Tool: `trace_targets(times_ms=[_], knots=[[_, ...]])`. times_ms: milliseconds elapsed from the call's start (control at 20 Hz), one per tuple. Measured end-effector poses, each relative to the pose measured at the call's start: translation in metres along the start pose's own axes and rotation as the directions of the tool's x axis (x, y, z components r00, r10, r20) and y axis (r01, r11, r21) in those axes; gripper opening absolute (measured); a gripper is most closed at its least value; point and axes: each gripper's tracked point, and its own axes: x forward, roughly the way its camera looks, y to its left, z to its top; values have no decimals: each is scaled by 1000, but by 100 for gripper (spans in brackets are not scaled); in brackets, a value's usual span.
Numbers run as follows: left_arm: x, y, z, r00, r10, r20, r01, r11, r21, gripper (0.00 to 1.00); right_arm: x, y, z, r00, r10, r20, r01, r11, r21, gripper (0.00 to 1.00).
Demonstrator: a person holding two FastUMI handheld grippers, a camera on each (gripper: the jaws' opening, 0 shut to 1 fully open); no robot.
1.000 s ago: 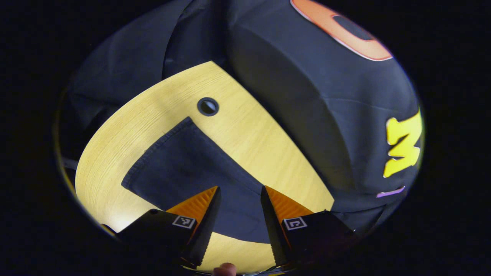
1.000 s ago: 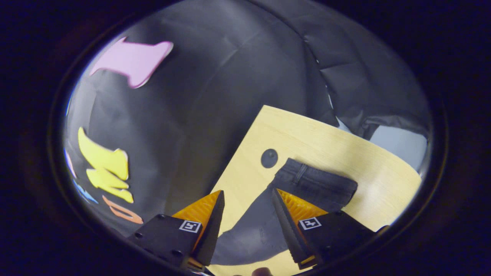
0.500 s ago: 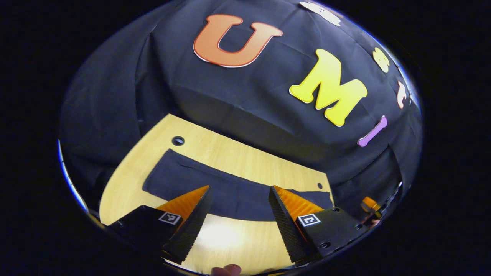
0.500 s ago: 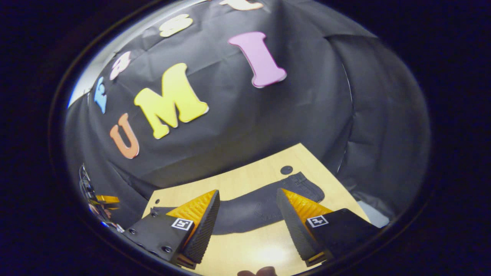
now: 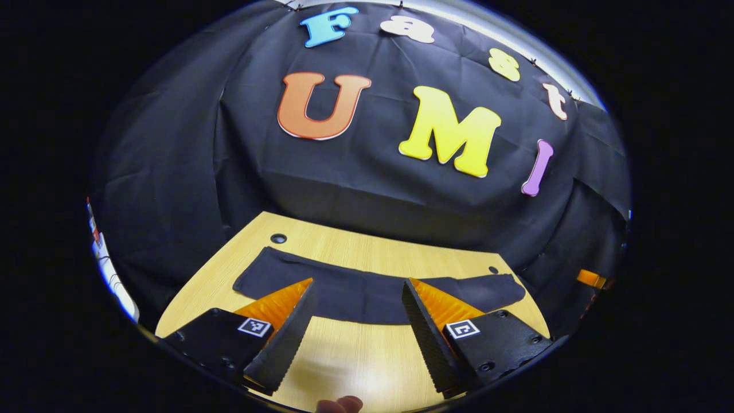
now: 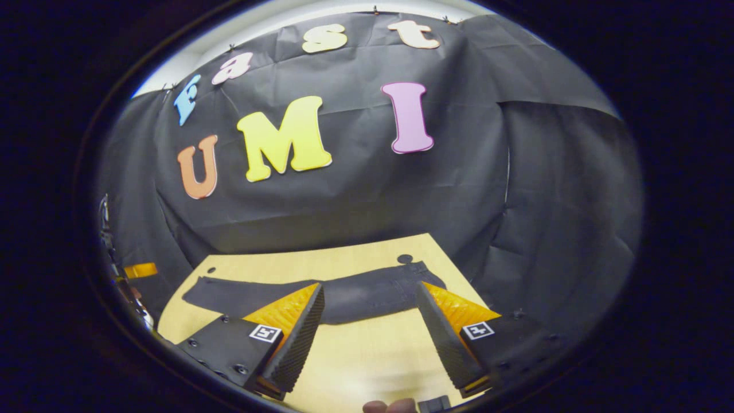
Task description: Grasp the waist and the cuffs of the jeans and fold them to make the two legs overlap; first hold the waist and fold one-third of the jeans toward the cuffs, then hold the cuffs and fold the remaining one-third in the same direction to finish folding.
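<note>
Dark jeans (image 5: 367, 299) lie flat as one long narrow strip across the far half of a light wooden table (image 5: 355, 355). In the left gripper view the cuff end (image 5: 252, 276) is at the left. In the right gripper view the jeans (image 6: 355, 298) end in the waistband (image 6: 421, 275) at the right. My left gripper (image 5: 356, 284) is open, held above the table's near part, short of the jeans, with nothing between its fingers. My right gripper (image 6: 370, 285) is open too, at a similar distance from the strip.
The table has round holes near its far corners (image 5: 278, 238) (image 6: 405, 258). Black cloth walls close in the back and both sides. A person's fingertip (image 5: 338, 404) shows at the bottom edge. Bare tabletop (image 6: 367, 350) lies between the grippers and the jeans.
Both grippers have drawn back from the ends of the jeans and tilted up from looking down at them to facing the back wall. Both stayed open. The jeans have not moved.
</note>
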Motion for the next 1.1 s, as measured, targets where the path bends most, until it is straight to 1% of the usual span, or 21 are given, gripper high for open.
trace_targets(times_ms=[50, 100, 200, 300, 350, 400, 450, 600, 750, 900, 1000, 1100], knots=[[-1, -5, -3, 1000, 2, 7, -1, 1000, -10, 95, -1, -4, -8, 1000, -11, -15, 11, 1000, 9, 98], [-2, -11, -6, 1000, -9, 7, 9, 1000, -12, 95, 1, -8, -13, 1000, -10, -28, 11, 1000, 25, 98], [0, -16, -11, 1000, -8, -7, 8, 1000, -1, 95, 10, -15, -19, 998, -15, -56, 18, 998, 57, 98], [2, -23, -7, 1000, -7, -8, 7, 1000, -6, 95, 28, -25, -21, 997, -27, -68, 32, 996, 81, 100], [3, -28, -5, 1000, -8, -3, 8, 1000, -14, 95, 37, -31, -23, 997, -28, -75, 36, 994, 105, 98], [5, -31, -3, 1000, -2, 2, 2, 1000, -18, 95, 50, -34, -23, 996, -30, -83, 40, 991, 128, 94], [5, -33, 0, 1000, 8, 6, -8, 1000, -16, 95, 62, -42, -27, 996, -38, -86, 50, 989, 140, 98], [5, -42, 5, 1000, 26, 7, -26, 1000, 6, 95, 104, -63, -39, 994, -53, -98, 67, 986, 150, 98], [7, -55, 14, 998, 56, 11, -56, 998, 11, 95, 151, -87, -60, 990, -61, -131, 86, 978, 192, 98], [6, -62, 19, 996, 83, 8, -83, 996, 10, 95, 202, -117, -73, 984, -91, -153, 124, 968, 218, 99], [5, -65, 19, 995, 97, 6, -97, 995, 24, 95, 232, -130, -78, 981, -99, -167, 140, 957, 254, 99], [5, -66, 17, 994, 112, -5, -112, 993, 41, 95, 258, -143, -88, 978, -111, -178, 155, 954, 256, 99]])
